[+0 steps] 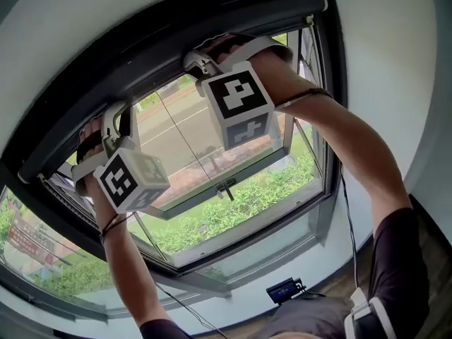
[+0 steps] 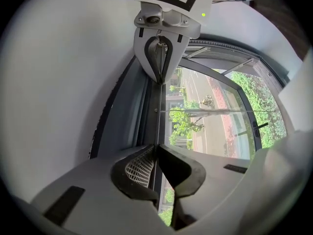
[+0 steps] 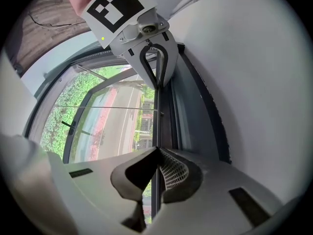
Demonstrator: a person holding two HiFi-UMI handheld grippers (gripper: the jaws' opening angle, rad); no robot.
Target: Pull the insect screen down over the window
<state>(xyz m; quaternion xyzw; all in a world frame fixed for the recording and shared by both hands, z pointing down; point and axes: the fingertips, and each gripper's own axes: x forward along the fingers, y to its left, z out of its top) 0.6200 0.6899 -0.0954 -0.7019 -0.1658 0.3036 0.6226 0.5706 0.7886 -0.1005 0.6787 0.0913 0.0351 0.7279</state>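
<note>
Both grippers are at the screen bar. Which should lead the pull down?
Right, narrowly. Both the right gripper and left gripper are shut on the pull bar, but in the head view the right sits nearer the middle of the window, so it should skew less.

A road (image 1: 169, 136) and green shrubs (image 1: 233, 210) are observed outside; a black device (image 1: 284, 289) is noted below.

Dark grey screen bar (image 2: 160, 121), black-and-white marker cubes (image 1: 240, 108), green hedge (image 1: 247, 196), white wall (image 1: 70, 20).
</note>
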